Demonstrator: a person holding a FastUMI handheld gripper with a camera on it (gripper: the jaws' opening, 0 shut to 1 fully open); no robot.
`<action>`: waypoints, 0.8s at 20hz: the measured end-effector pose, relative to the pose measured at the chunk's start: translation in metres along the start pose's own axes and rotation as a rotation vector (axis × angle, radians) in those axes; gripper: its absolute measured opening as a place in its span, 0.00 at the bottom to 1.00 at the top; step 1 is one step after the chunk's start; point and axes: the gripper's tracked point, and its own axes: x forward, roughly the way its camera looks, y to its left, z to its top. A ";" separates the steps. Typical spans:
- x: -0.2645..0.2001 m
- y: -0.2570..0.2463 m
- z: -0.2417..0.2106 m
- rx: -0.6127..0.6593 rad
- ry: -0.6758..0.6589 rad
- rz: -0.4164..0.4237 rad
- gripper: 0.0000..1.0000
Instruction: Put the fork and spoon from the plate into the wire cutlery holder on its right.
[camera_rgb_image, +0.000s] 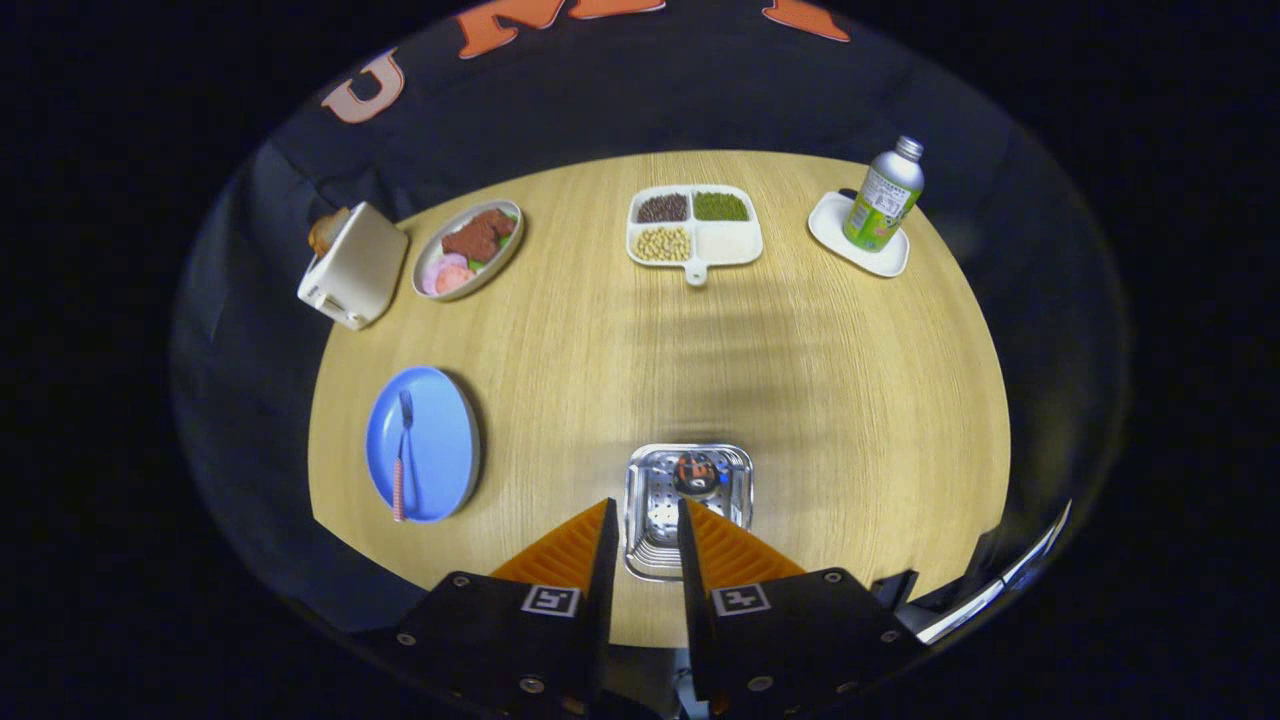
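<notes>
A blue plate (443, 440) lies on the round wooden table, to the left of my fingers. A fork (403, 455) with a pink handle rests on it, tines pointing away from me. Just ahead of my fingertips, seen from above, stands the shiny metal cutlery holder (642, 480) with a perforated bottom. In its far part lies a dark rounded object with an orange glint (697, 472), seemingly the spoon's bowl. My gripper (646, 508) hovers over the holder's near edge, its orange fingers (575, 545) a narrow gap apart with nothing between them.
Across the table's far side stand a white toaster (355, 265), an oval dish of food (468, 250), a white four-part tray of beans (694, 225) and a green bottle (884, 195) on a white coaster (835, 235).
</notes>
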 end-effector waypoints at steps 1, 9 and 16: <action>-0.003 0.009 0.009 0.017 -0.049 0.029 0.41; -0.041 0.044 0.074 -0.003 -0.475 -0.009 0.87; -0.081 0.098 0.107 -0.140 -0.774 -0.076 0.92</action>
